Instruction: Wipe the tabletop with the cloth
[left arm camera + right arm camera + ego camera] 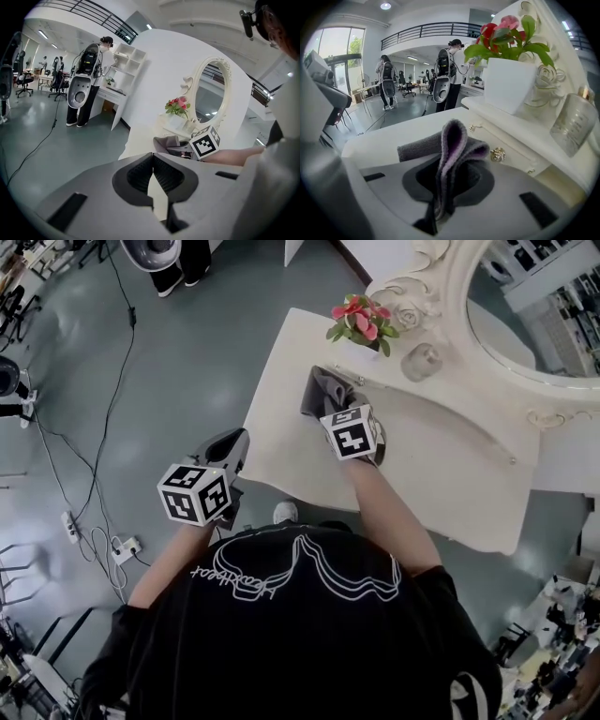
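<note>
One cloth (pixel 452 138) in right tool (pixel 444 180)

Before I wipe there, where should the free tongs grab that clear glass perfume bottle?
Probably pinch the clear glass perfume bottle across its body, below the cap, coming from the front: mirror frame behind, white flower pot on its left.

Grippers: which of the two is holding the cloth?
The right gripper: its jaws pinch the folded grey cloth over the tabletop. The left gripper is shut on nothing, held off to the side.
</note>
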